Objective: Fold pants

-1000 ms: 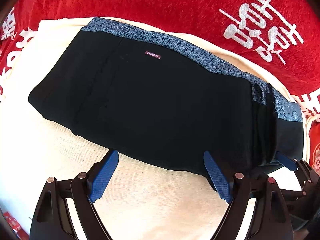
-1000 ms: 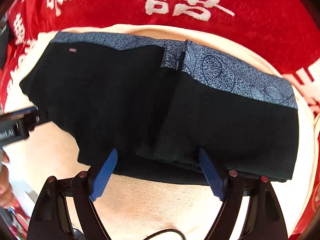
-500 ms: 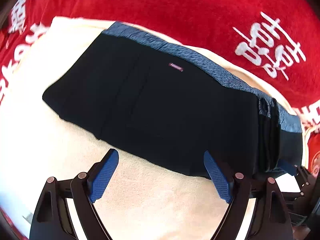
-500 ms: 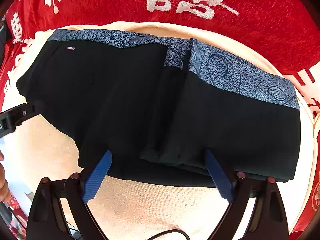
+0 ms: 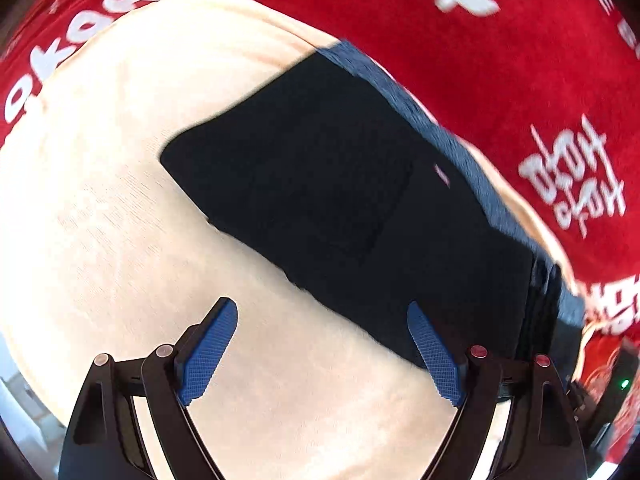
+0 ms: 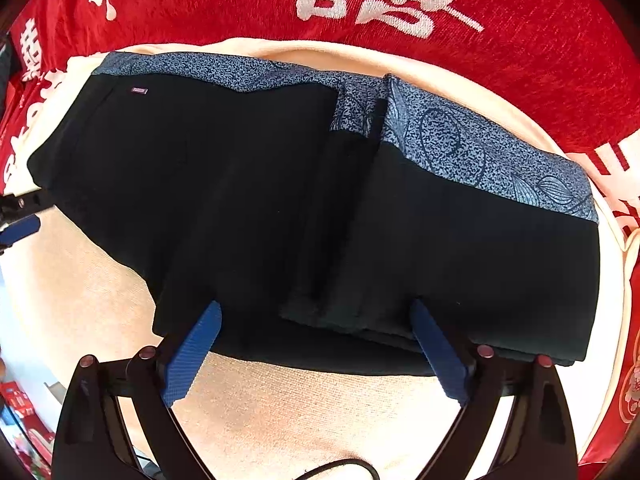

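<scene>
Both claws stand wide open, gripping nothing. Left claw (image 5: 322, 354) hovers over the cream cloth (image 5: 100, 208), just off the near edge of the black pants (image 5: 340, 200). Right claw (image 6: 316, 354) sits at the pants' (image 6: 260, 200) near edge, blue fingertips (image 6: 192, 352) against the fabric. Pants lie folded on the cream cloth, patterned blue waistband (image 6: 460, 144) toward the red blanket (image 6: 520, 40).

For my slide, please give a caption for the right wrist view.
Right gripper, jaws open, at the near edge of folded black pants on a cream towel.
</scene>
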Tool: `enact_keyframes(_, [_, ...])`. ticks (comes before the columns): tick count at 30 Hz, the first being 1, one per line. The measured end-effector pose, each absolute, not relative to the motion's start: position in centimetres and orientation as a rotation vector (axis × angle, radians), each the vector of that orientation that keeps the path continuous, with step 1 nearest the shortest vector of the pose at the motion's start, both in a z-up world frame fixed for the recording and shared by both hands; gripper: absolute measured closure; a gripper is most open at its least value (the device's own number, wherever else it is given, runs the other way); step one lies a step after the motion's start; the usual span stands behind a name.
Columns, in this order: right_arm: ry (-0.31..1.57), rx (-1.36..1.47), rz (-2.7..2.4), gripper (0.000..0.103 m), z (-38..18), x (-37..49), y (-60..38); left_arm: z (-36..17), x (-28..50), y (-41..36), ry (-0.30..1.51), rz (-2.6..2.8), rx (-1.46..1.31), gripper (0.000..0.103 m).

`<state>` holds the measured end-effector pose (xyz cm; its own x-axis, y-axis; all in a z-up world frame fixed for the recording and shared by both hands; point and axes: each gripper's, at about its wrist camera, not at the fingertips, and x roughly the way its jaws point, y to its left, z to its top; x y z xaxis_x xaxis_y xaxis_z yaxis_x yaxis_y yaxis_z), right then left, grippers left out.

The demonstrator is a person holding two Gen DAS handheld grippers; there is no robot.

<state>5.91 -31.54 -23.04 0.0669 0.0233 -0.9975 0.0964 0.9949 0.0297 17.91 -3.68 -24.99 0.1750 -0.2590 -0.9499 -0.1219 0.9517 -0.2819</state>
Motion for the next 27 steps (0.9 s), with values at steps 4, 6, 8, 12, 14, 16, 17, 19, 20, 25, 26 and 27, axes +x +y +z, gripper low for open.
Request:
enact_keyframes(4, [1.509,0.094,-0.047,0.006,-23.1,6.1,-31.7,-25.6,18.7,-1.5,1.355,-0.130,-0.513,0.016])
enact_keyframes(6, [1.511,0.091,-0.043,0.006,-23.2,6.2,-31.7,-26.7,18.9,-0.5,1.329,-0.157,-0.634,0.016])
enact_keyframes(8, [1.510,0.087,-0.041,0.006,-23.2,6.2,-31.7,-27.5,19.1,0.0,1.316,-0.177,-0.702,0.016])
enact_keyframes(12, [1.508,0.078,-0.038,0.006,-23.4,6.3,-31.5,-28.1,19.7,1.0,1.256,-0.231,-0.813,0.016])
enact_keyframes(14, [1.508,0.078,-0.038,0.006,-23.4,6.3,-31.6,-28.3,19.9,1.3,1.241,-0.239,-0.860,0.016])
enact_keyframes(16, [1.508,0.079,-0.038,0.006,-23.4,6.3,-31.6,-28.5,20.2,1.4,1.232,-0.239,-0.896,0.016])
enact_keyframes(17, [1.508,0.078,-0.038,0.006,-23.4,6.3,-31.6,-28.1,20.3,1.6,1.234,-0.237,-0.902,0.014])
enact_keyframes(19, [1.507,0.078,-0.037,0.006,-23.4,6.3,-31.6,-27.2,20.8,1.1,1.222,-0.255,-0.892,0.011])
enact_keyframes(20, [1.507,0.079,-0.037,0.006,-23.4,6.3,-31.6,-26.7,21.1,0.8,1.206,-0.269,-0.882,0.011])
enact_keyframes(25, [1.505,0.085,-0.035,0.006,-23.6,6.6,-31.6,-28.3,23.0,-0.6,1.269,-0.228,-0.785,0.009])
enact_keyframes(26, [1.505,0.084,-0.034,0.006,-23.6,6.7,-31.6,-28.2,23.2,-0.7,1.254,-0.234,-0.794,0.003])
enact_keyframes(27, [1.504,0.085,-0.032,0.006,-23.6,6.8,-31.6,-28.0,23.5,-1.0,1.260,-0.228,-0.786,0.003])
